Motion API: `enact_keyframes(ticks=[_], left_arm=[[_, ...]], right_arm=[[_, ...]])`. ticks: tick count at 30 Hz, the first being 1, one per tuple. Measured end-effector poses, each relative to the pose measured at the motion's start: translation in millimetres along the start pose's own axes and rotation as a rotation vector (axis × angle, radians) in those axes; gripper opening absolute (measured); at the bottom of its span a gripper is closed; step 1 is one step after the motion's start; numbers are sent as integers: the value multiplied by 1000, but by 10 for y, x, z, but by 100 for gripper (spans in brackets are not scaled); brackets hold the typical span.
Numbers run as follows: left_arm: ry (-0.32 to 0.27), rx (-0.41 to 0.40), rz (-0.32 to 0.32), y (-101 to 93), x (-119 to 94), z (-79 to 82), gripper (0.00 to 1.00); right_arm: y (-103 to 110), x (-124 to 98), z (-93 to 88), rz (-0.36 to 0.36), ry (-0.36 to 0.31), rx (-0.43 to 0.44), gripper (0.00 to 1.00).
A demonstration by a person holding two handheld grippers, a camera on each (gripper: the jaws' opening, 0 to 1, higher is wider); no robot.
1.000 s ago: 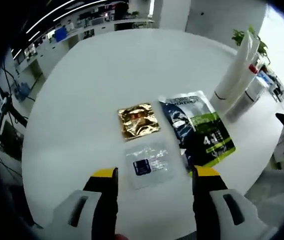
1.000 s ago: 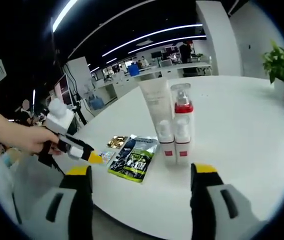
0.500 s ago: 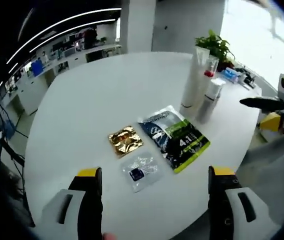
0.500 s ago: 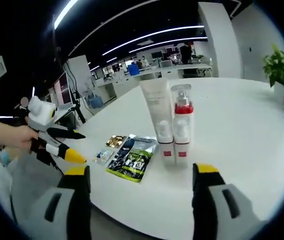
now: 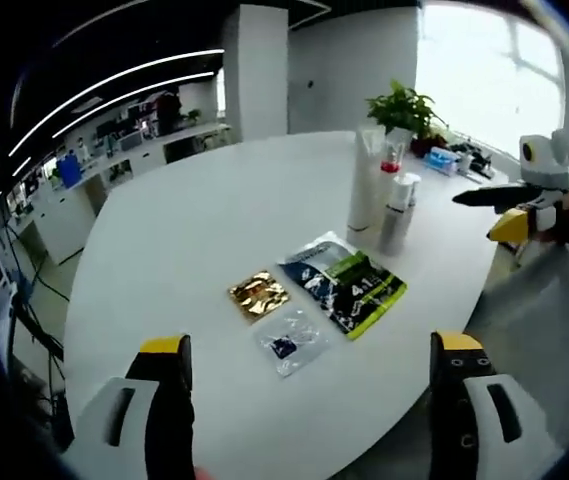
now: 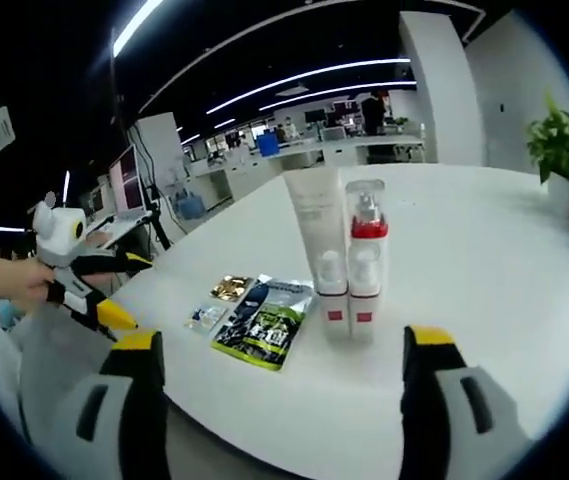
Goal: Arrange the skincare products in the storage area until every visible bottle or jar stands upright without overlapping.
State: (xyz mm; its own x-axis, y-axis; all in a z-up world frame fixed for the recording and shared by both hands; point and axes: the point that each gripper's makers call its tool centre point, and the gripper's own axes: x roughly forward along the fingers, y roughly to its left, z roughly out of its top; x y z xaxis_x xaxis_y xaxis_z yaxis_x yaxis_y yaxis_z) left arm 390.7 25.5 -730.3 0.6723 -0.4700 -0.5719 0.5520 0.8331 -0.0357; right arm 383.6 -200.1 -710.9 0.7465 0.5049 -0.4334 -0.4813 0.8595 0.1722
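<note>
Left gripper (image 5: 309,350) and right gripper (image 6: 281,343): jaws spread wide, empty, above the near edge of the round white table (image 5: 204,210). Tall white tube (image 6: 311,240) and clear-capped pump bottle with red collar (image 6: 365,250): upright, side by side, touching. Lying flat just beside them: dark blue-and-green sachet (image 5: 343,283), gold foil packet (image 5: 257,294), small clear packet (image 5: 291,341). Potted green plant (image 5: 401,105) at the far edge.

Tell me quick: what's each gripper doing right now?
Left gripper: open, holding nothing.
Right gripper: open, holding nothing.
</note>
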Motion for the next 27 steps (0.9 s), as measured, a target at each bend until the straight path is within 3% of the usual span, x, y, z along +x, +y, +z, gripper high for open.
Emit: enact_keyframes(ticks=[4, 10, 13, 16, 18, 27], left_arm=[[-39, -18, 21, 40, -71, -13, 97], [-49, -51, 46, 90, -106, -71, 97], [-83, -48, 57, 98, -103, 7, 97], [-54, -27, 62, 84, -78, -45, 97], [-84, -2, 59, 88, -68, -4, 97], [-65, 13, 79, 120, -50, -33, 97]], right_arm=[[10, 2, 3, 3, 0, -19, 100], [-1, 9, 0, -3, 1, -24, 100], [0, 16, -12, -4, 8, -28, 100], [7, 35, -33, -1, 20, -46, 100], [9, 38, -40, -1, 23, -52, 100], [-19, 52, -61, -8, 32, -39, 100]])
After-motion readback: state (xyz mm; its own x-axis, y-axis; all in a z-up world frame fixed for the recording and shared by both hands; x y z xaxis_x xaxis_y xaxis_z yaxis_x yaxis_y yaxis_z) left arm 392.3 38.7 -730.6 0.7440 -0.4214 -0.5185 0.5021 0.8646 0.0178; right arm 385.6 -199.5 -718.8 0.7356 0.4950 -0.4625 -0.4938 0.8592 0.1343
